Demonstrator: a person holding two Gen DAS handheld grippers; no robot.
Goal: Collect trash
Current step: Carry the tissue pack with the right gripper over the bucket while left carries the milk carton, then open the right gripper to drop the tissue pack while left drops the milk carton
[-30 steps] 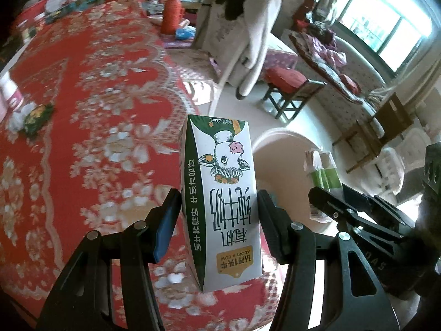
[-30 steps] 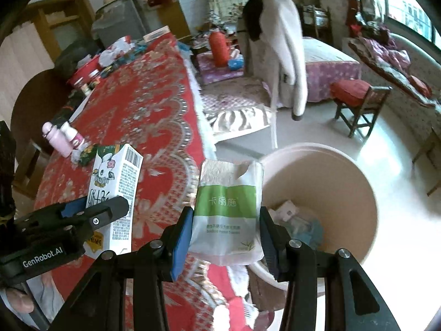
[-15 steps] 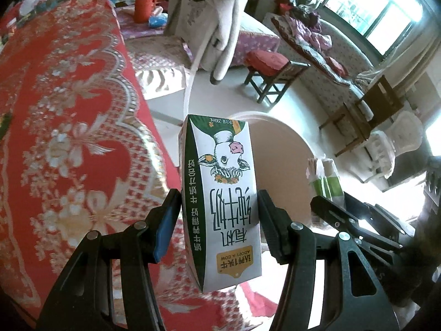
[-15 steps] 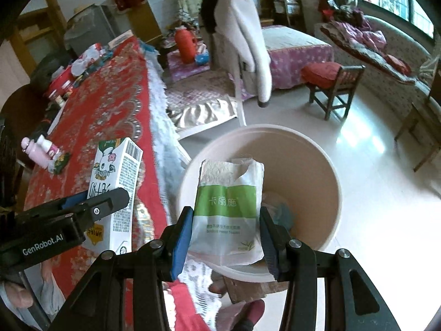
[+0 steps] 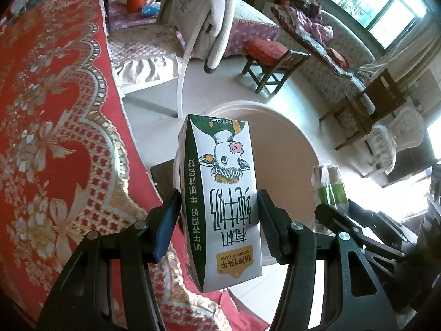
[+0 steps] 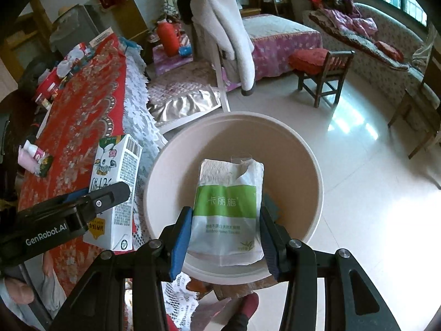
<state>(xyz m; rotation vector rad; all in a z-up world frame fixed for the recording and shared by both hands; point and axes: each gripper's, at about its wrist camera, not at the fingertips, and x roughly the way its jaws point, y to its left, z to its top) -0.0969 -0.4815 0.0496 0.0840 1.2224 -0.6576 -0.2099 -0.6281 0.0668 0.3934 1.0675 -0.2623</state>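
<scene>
R claw (image 6: pixel 224 237) is gripping a green-and-white tissue pack (image 6: pixel 227 209) btwn its pads, pack's long axis running along the fingers, torn end pointing away. It's hanging right over the mouth of the beige trash bin (image 6: pixel 314 165), bin sitting on the floor just beside the counter (image 6: pixel 82 104) w/ the red floral cloth. L claw (image 5: pixel 219 220) is clamping a milk carton (image 5: pixel 223 193) by its sides, carton upside down (cow print inverted), long axis also along the fingers. In the R wrist view the carton is sitting left of the bin rim, above the lace edge of the cloth, so not yet over the opening. R is the nearer one: prob. it's letting go first, while L is needing to shift toward the bin.
</scene>
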